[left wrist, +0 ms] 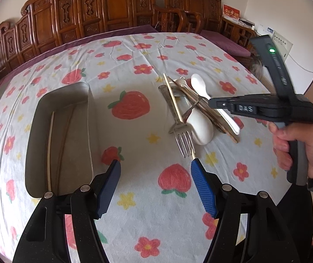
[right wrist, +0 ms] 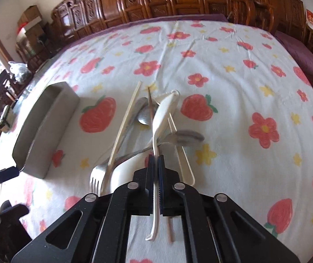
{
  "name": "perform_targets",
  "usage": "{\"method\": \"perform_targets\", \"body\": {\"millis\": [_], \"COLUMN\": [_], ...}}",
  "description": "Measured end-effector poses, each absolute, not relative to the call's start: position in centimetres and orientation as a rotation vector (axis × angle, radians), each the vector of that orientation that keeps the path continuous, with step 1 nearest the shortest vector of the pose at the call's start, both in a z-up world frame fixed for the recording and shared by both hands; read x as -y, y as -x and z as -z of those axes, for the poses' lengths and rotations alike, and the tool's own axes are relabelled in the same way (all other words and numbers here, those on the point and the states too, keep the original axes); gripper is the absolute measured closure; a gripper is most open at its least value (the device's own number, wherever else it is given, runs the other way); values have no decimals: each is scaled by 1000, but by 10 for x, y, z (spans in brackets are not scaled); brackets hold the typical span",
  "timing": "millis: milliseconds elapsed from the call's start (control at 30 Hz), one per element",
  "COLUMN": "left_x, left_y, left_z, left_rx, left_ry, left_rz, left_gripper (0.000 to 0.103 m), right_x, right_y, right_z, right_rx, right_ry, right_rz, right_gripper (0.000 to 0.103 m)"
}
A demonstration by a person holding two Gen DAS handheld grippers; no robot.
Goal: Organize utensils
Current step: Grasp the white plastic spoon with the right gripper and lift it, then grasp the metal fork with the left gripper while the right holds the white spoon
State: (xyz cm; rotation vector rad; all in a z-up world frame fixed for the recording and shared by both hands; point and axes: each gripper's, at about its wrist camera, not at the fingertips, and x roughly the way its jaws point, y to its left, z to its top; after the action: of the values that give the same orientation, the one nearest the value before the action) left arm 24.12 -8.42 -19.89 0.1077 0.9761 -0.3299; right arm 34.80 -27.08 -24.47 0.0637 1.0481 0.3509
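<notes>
A pile of utensils lies on the flowered cloth: a metal fork (left wrist: 184, 139), a large white ceramic spoon (left wrist: 200, 125), chopsticks (left wrist: 174, 98) and metal spoons. My right gripper (right wrist: 155, 160) is shut on a thin white plastic spoon (right wrist: 159, 118) and holds it over the pile; it also shows in the left wrist view (left wrist: 198, 86). My left gripper (left wrist: 155, 167) is open and empty, low over the cloth between the metal tray (left wrist: 60, 131) and the fork. The tray holds one chopstick (left wrist: 50, 149).
The tray (right wrist: 44, 127) sits left of the pile. Carved wooden chairs (left wrist: 112, 6) line the far side of the table. A hand (left wrist: 297, 149) holds the right gripper's handle at the right.
</notes>
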Motion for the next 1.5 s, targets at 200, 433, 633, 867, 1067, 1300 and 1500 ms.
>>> {"method": "perform_targets", "body": {"millis": [200, 433, 633, 867, 1067, 1300, 1500], "left_x": [96, 113, 121, 136, 138, 135, 133], "left_y": [-252, -271, -295, -321, -332, -331, -326], "left_z": [205, 215, 226, 243, 256, 263, 259], "left_rx": [-992, -1022, -1066, -1128, -1161, -1206, -1185], "left_ry": [-96, -89, -59, -14, 19, 24, -37], "left_rz": [333, 348, 347, 362, 357, 346, 317], "left_gripper": [39, 39, 45, 54, 57, 77, 78], "right_x": [281, 298, 307, 318, 321, 326, 324], "right_y": [-328, -297, -284, -282, -282, -283, -282], "right_z": [235, 220, 224, 232, 226, 221, 221], "right_rx": [-1022, -994, -998, -1010, -998, -990, -989], "right_ry": [-28, -65, -63, -71, -85, -99, -87], "right_rz": [-362, -369, -359, -352, -361, -359, -362], "right_gripper": [99, 99, 99, 99, 99, 99, 99]}}
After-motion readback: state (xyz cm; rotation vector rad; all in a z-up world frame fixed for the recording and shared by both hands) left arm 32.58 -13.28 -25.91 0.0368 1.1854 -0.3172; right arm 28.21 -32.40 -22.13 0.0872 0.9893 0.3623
